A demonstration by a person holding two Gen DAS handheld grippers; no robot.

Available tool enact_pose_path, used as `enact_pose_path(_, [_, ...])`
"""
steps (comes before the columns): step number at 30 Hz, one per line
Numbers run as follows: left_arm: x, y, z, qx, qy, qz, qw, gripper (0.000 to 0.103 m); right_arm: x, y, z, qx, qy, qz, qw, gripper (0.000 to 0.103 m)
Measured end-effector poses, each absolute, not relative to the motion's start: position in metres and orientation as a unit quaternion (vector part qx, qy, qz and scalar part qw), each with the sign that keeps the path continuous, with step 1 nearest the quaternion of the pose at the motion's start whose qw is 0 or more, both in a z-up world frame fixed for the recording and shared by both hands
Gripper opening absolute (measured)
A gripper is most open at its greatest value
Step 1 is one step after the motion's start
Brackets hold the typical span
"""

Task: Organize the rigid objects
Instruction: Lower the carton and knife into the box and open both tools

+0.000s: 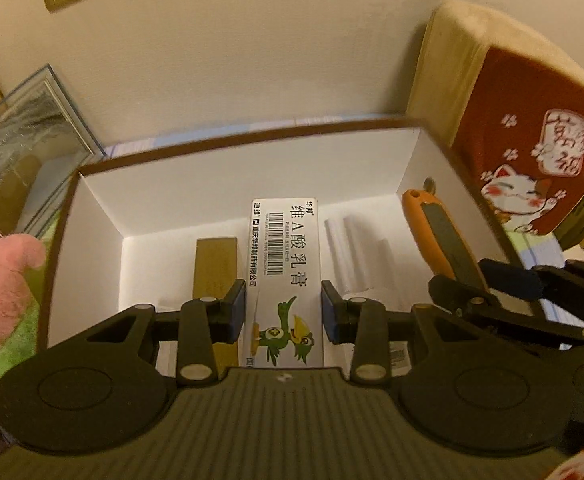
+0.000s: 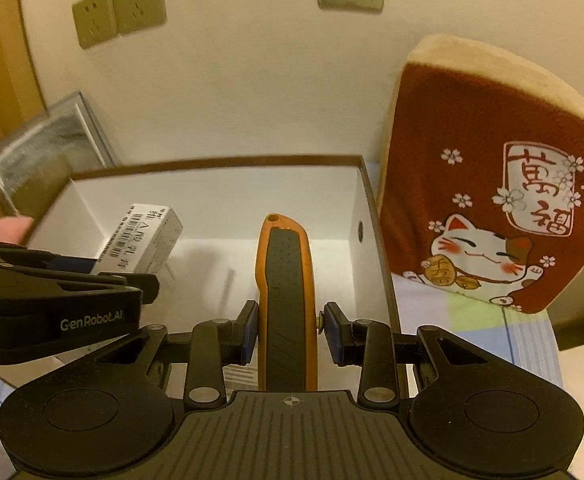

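Observation:
A white open box with a brown rim (image 1: pixel 104 216) (image 2: pixel 212 196) stands against the wall. My left gripper (image 1: pixel 284 312) is shut on a white ointment carton (image 1: pixel 282 276) with black print and a green bird, held over the box; the carton also shows in the right wrist view (image 2: pixel 140 240). My right gripper (image 2: pixel 290 330) is shut on an orange and black utility knife (image 2: pixel 286 300), its tip pointing into the box at the right side; the knife also shows in the left wrist view (image 1: pixel 440 236). A tan flat piece (image 1: pixel 216 268) and white tubes (image 1: pixel 352 252) lie on the box floor.
A red lucky-cat cushion (image 1: pixel 524 160) (image 2: pixel 484 208) leans on the wall right of the box. A framed picture (image 1: pixel 16 168) (image 2: pixel 44 160) leans at the left. A pink soft thing (image 1: pixel 0 292) lies at the left on a green cloth (image 1: pixel 12 340). Wall sockets (image 2: pixel 120 12) sit above.

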State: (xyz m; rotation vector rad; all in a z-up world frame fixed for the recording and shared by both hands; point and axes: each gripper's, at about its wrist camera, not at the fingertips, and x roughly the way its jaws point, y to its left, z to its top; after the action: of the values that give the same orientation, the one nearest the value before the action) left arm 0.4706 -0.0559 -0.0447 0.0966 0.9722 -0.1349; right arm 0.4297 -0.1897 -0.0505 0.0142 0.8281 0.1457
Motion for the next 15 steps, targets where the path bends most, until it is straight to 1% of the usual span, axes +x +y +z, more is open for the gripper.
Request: enact_pose_path(15, [0.494, -0.060, -0.086, 0.068, 0.505, -0.055, 0.859, 0.034, 0.448, -0.181, -0.076, -0.061, 0.420, 0.055, 0.904, 0.032])
